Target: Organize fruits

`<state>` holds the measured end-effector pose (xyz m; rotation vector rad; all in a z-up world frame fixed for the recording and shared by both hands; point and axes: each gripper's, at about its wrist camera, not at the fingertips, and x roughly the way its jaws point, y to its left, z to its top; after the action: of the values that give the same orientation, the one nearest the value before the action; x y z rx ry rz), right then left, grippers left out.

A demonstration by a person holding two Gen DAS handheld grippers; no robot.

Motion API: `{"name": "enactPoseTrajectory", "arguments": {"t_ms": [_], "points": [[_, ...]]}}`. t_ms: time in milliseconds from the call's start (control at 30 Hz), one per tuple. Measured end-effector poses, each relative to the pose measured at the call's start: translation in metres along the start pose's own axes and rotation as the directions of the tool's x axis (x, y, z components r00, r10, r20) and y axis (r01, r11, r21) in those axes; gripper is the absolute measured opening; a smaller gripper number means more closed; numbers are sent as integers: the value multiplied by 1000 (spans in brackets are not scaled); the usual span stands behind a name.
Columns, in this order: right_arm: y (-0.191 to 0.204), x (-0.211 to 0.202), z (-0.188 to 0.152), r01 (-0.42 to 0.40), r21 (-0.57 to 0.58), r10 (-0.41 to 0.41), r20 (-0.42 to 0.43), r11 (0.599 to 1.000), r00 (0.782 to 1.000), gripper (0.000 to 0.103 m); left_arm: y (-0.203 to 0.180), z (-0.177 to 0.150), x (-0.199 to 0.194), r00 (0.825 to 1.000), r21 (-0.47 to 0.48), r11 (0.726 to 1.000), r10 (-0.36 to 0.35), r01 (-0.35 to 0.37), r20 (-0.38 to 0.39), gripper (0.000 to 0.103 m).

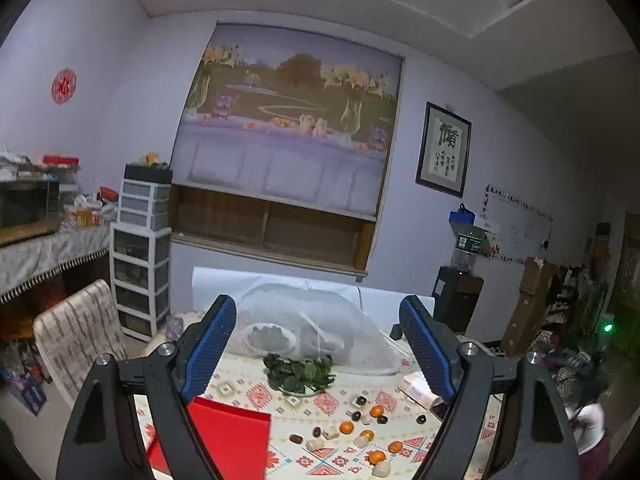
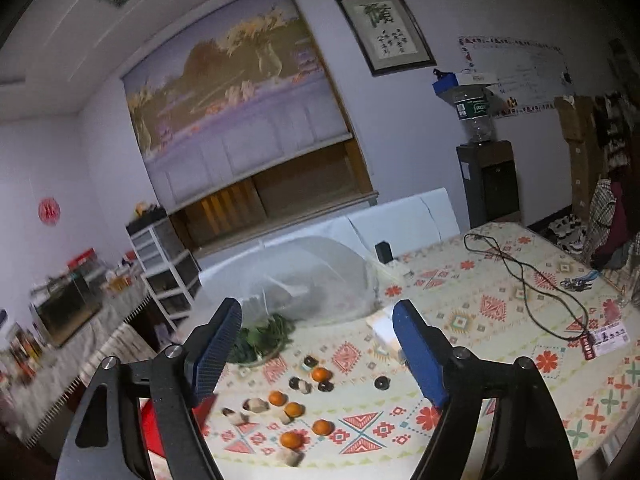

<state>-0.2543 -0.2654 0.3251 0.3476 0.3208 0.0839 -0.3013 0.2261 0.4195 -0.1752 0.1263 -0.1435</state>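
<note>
Several small oranges [image 1: 346, 427] [image 2: 293, 409], dark round fruits [image 1: 383, 419] [image 2: 381, 382] and pale chunks [image 1: 381, 468] [image 2: 256, 405] lie scattered on the patterned tablecloth [image 1: 256, 394] [image 2: 480, 304]. My left gripper [image 1: 320, 344] is open and empty, held above the table behind the fruit. My right gripper [image 2: 318, 344] is open and empty, also above the fruit. A red tray or board [image 1: 224, 436] [image 2: 146, 420] lies at the table's left side.
A plate of green leaves [image 1: 300, 372] [image 2: 260, 340] sits behind the fruit. A white mesh food cover [image 1: 320, 320] [image 2: 312, 280] stands over dishes further back. A black cable [image 2: 528, 280] and keys [image 2: 580, 282] lie on the right. A chair [image 1: 76, 332] stands left.
</note>
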Motion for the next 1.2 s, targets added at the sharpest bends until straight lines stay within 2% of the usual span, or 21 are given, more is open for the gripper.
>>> {"name": "enactPoseTrajectory", "arguments": {"t_ms": [67, 167, 233, 300, 367, 433, 500, 567, 633, 700, 733, 767, 800, 833, 867, 900, 933, 1000, 1067, 1133, 1200], "points": [[6, -27, 25, 32, -46, -30, 27, 998, 999, 83, 5, 14, -9, 999, 23, 999, 46, -46, 28, 84], [20, -62, 62, 111, -112, -100, 95, 988, 990, 92, 10, 31, -20, 987, 82, 986, 139, -146, 81, 97], [25, -81, 78, 140, -118, -122, 146, 983, 982, 95, 12, 28, -25, 970, 108, 971, 199, -214, 141, 103], [30, -85, 81, 142, -138, -118, 163, 980, 979, 99, 9, 13, -20, 966, 153, 962, 200, -226, 166, 103], [37, -68, 63, 118, -166, -98, 123, 979, 988, 102, 8, -9, -4, 979, 173, 967, 167, -186, 117, 103], [39, -31, 28, 74, -187, -71, 25, 980, 997, 102, 6, -41, 25, 993, 161, 980, 116, -115, 5, 103], [40, 12, -18, 28, -200, -47, -90, 979, 995, 102, 6, -77, 58, 993, 132, 990, 64, -50, -104, 103], [43, 60, -78, -39, -214, -9, -221, 976, 975, 101, 7, -118, 93, 981, 98, 995, 22, -3, -191, 103], [42, 100, -134, -97, -201, 24, -336, 975, 942, 98, 11, -160, 132, 957, 49, 999, 7, 7, -289, 103], [42, 136, -178, -138, -184, 46, -431, 973, 901, 87, 16, -201, 166, 920, 5, 1000, -3, 5, -391, 100], [41, 154, -199, -150, -182, 46, -478, 972, 877, 76, 15, -221, 182, 894, -12, 1000, -15, 11, -448, 94], [38, 171, -216, -156, -167, 48, -520, 974, 853, 69, 16, -240, 195, 867, -30, 999, -32, 19, -497, 75], [35, 184, -231, -161, -140, 57, -557, 977, 829, 66, 18, -258, 208, 835, -54, 998, -57, 33, -547, 55], [32, 198, -243, -173, -112, 75, -589, 979, 805, 61, 17, -273, 221, 803, -78, 996, -82, 45, -590, 49], [31, 205, -250, -180, -104, 82, -603, 978, 793, 61, 17, -286, 229, 777, -92, 994, -98, 52, -622, 40], [31, 211, -255, -178, -121, 70, -603, 977, 795, 61, 17, -297, 238, 756, -91, 994, -102, 55, -647, 38], [32, 214, -258, -168, -158, 43, -592, 973, 805, 61, 16, -304, 245, 746, -77, 996, -91, 54, -660, 38], [35, 216, -258, -167, -203, 20, -576, 965, 817, 61, 12, -314, 254, 739, -34, 998, -68, 60, -670, 38], [40, 218, -260, -188, -201, 38, -581, 961, 813, 61, 7, -319, 265, 738, 0, 998, -43, 59, -673, 38], [41, 220, -263, -192, -206, 37, -584, 960, 811, 61, 2, -327, 275, 720, -3, 997, -62, 83, -691, 38], [39, 222, -265, -191, -198, 43, -579, 961, 814, 61, -6, -330, 280, 710, 2, 995, -73, 104, -700, 38]]}}
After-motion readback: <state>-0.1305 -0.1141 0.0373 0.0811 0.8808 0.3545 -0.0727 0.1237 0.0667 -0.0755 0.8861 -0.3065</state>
